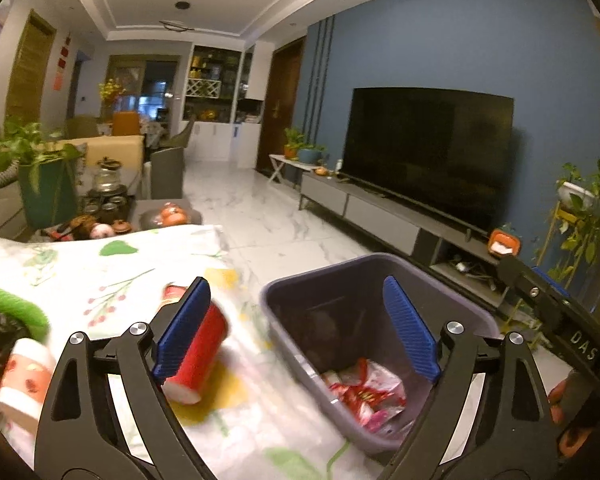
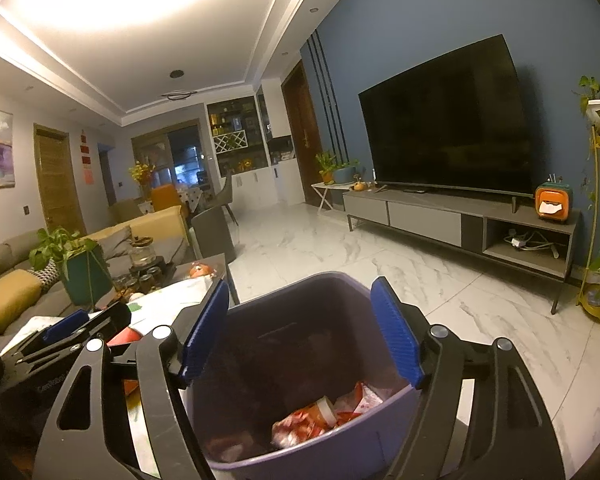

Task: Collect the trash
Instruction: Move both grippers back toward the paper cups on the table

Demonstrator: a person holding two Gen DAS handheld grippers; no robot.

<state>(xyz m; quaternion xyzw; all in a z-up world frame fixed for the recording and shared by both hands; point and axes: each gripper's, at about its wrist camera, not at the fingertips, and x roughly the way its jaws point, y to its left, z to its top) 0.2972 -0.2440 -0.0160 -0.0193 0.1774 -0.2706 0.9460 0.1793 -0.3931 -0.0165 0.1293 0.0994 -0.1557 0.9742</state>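
The purple bin (image 1: 380, 344) serves as the landmark; it stands at the counter (image 1: 112, 272) edge and already holds crumpled red-and-white wrappers (image 2: 324, 416). The left claw (image 1: 296, 328) is spread wide and holds nothing. A red paper cup (image 1: 200, 356) lies on its side on the counter just left of the bin, touching or just behind the left pad. The right claw (image 2: 300, 332) hangs over the bin's mouth, also spread and empty. The likely next step is taking the cup: shift the left claw away from the bin, centre the cup between both pads, close gently to avoid crushing, then release only once above the bin opening.
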